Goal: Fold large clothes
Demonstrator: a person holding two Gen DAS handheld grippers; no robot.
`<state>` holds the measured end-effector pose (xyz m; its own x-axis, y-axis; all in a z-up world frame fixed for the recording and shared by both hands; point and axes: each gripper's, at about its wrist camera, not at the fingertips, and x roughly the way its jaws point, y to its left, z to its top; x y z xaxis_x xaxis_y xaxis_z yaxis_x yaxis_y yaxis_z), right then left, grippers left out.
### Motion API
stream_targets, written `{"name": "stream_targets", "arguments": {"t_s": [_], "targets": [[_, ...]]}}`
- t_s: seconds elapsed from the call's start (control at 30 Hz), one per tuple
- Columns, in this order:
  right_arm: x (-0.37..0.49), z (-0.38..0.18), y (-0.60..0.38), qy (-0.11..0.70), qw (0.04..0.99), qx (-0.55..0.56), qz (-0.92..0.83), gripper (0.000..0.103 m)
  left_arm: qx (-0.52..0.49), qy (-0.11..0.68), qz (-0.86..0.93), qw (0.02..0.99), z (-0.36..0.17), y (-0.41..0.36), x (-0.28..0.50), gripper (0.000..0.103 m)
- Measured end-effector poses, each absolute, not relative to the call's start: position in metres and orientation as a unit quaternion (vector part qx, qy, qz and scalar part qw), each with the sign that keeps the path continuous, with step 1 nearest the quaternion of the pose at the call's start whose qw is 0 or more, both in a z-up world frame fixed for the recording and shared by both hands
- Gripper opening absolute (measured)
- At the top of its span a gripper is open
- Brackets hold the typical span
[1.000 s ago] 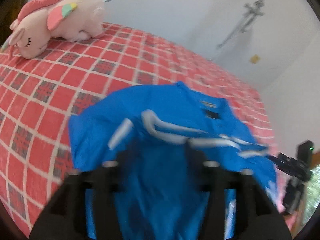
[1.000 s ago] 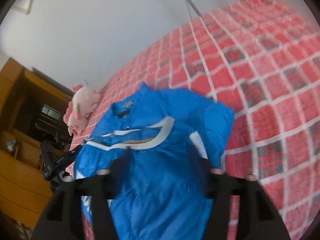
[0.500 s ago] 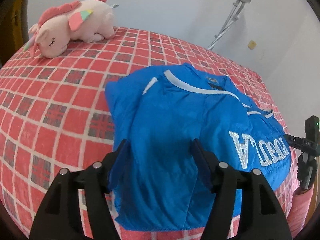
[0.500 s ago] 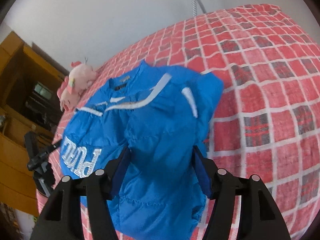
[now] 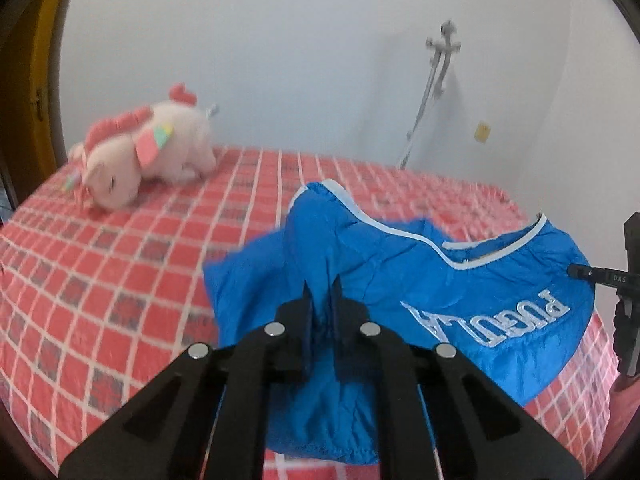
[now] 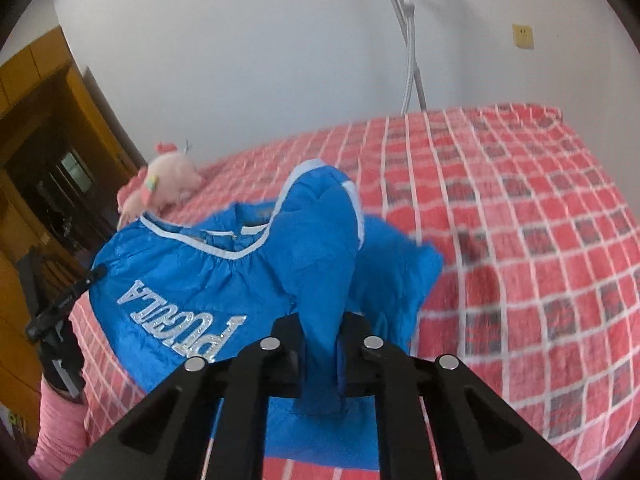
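A blue padded jacket (image 5: 460,292) with white trim and silver lettering lies bunched on the red checked bed (image 5: 100,280). My left gripper (image 5: 320,286) has its jaws closing tight on a pinch of the jacket's fabric, pulled up into a ridge. In the right wrist view the jacket (image 6: 192,276) rises in a peak, and my right gripper (image 6: 322,322) is clamping a thick fold of it between its fingers. Each gripper holds one side of the garment, above the bed (image 6: 520,240). The jacket's underside is hidden.
A pink plush unicorn (image 5: 140,160) lies at the far left of the bed, near the white wall. A metal stand (image 6: 408,40) leans against that wall. A wooden wardrobe (image 6: 32,140) stands left of the bed. A pink sleeve (image 6: 60,432) shows low on the left.
Both grippers stood open over the flat jacket; now both are shut on its fabric and have risen, pulling it into peaks. The views have tipped up toward the wall.
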<state>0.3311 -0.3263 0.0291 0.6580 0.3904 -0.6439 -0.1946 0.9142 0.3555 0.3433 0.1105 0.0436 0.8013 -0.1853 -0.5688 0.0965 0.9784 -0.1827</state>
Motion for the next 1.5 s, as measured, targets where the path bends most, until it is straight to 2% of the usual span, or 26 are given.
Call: {"name": "stream_targets", "arguments": {"t_s": [0.2,0.47,0.6,0.77,0.9,0.97,1.07,1.3,1.5], "targets": [[0.382,0.039,-0.329,0.366,0.908,0.15,0.139,0.01,-0.067,0.267,-0.051,0.96,0.059,0.105,0.379,0.006],[0.451,-0.027,-0.334,0.423,0.882,0.178,0.111,0.01,-0.077,0.35,-0.013,0.933,0.002,0.114,0.45,0.006],[0.464,-0.059,-0.342,0.444,0.865,0.204,0.112,0.014,-0.095,0.392,-0.013,0.915,-0.033,0.127,0.465,0.01],[0.462,-0.085,-0.342,0.442,0.865,0.21,0.112,0.018,-0.067,0.401,-0.007,0.914,-0.055,0.122,0.465,0.013],[0.454,-0.08,-0.34,0.436,0.874,0.194,0.094,0.022,-0.069,0.412,-0.003,0.909,-0.053,0.124,0.465,0.016],[0.444,-0.071,-0.339,0.427,0.882,0.187,0.077,0.036,-0.092,0.416,-0.002,0.905,-0.048,0.131,0.461,0.018],[0.424,-0.054,-0.336,0.41,0.895,0.168,0.057,0.036,-0.119,0.408,0.013,0.905,-0.031,0.139,0.445,0.037],[0.377,-0.018,-0.294,0.366,0.918,0.135,0.074,0.037,-0.076,0.349,-0.006,0.934,0.015,0.084,0.393,0.037],[0.357,-0.03,-0.221,0.365,0.92,0.097,0.102,0.037,-0.045,0.368,-0.051,0.927,-0.003,0.01,0.384,0.038]]}}
